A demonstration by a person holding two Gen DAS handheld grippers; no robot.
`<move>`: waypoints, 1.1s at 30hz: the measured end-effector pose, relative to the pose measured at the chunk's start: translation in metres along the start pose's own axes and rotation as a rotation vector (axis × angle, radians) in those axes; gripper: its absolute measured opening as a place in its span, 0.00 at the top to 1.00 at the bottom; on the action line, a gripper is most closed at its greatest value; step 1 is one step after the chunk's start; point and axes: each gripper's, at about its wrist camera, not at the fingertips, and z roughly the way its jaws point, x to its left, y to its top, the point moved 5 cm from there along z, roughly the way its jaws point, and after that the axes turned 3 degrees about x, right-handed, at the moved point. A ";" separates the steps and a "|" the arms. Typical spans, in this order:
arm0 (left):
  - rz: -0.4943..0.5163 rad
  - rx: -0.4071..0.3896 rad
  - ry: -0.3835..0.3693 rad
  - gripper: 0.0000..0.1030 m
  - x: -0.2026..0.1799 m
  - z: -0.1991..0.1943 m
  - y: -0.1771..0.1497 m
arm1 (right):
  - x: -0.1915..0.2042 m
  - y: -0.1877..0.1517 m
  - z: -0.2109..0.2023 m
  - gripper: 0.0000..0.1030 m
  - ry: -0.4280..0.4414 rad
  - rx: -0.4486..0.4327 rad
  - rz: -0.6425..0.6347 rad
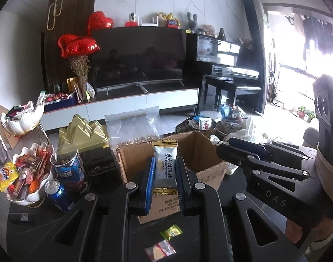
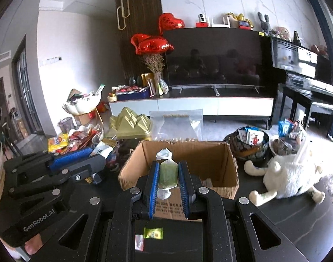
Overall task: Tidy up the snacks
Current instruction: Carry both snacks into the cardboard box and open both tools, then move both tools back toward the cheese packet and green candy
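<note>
My left gripper (image 1: pixel 165 170) is shut on a white and gold candy packet (image 1: pixel 165 163), held upright over the near left side of an open cardboard box (image 1: pixel 199 150). My right gripper (image 2: pixel 168 175) is shut on a green wrapped candy (image 2: pixel 168 174) with twisted clear ends, held over the front wall of the same box (image 2: pixel 210 155). The right gripper shows at the right of the left wrist view (image 1: pixel 242 150); the left one shows at the left of the right wrist view (image 2: pixel 79 155). Two small candies, green (image 1: pixel 170 231) and red-white (image 1: pixel 160 250), lie on the dark table below.
A white bowl of mixed snacks (image 1: pixel 29 172), a blue tube (image 1: pixel 68 166) and a blue can (image 1: pixel 57 194) stand left of the box. A gold tin (image 1: pixel 83 133) and clear bag (image 1: pixel 133 122) stand behind. A plush toy (image 2: pixel 290 176) and patterned snack bowls (image 2: pixel 249 142) sit right.
</note>
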 end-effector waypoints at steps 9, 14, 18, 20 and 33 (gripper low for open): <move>-0.032 0.050 0.000 0.81 0.015 0.041 0.007 | -0.015 0.014 0.037 0.81 -0.012 0.031 0.009; -0.038 0.076 0.001 0.81 0.019 0.064 0.008 | -0.023 0.013 0.057 0.81 -0.019 0.056 0.014; -0.054 0.097 0.005 0.80 0.025 0.082 0.011 | -0.028 0.015 0.072 0.81 -0.028 0.063 0.027; -0.058 0.116 0.011 0.64 0.028 0.091 0.012 | -0.032 0.015 0.078 0.80 -0.040 0.065 0.041; -0.081 0.087 0.076 0.47 0.027 0.050 -0.012 | -0.035 -0.009 0.045 0.44 -0.113 0.052 0.066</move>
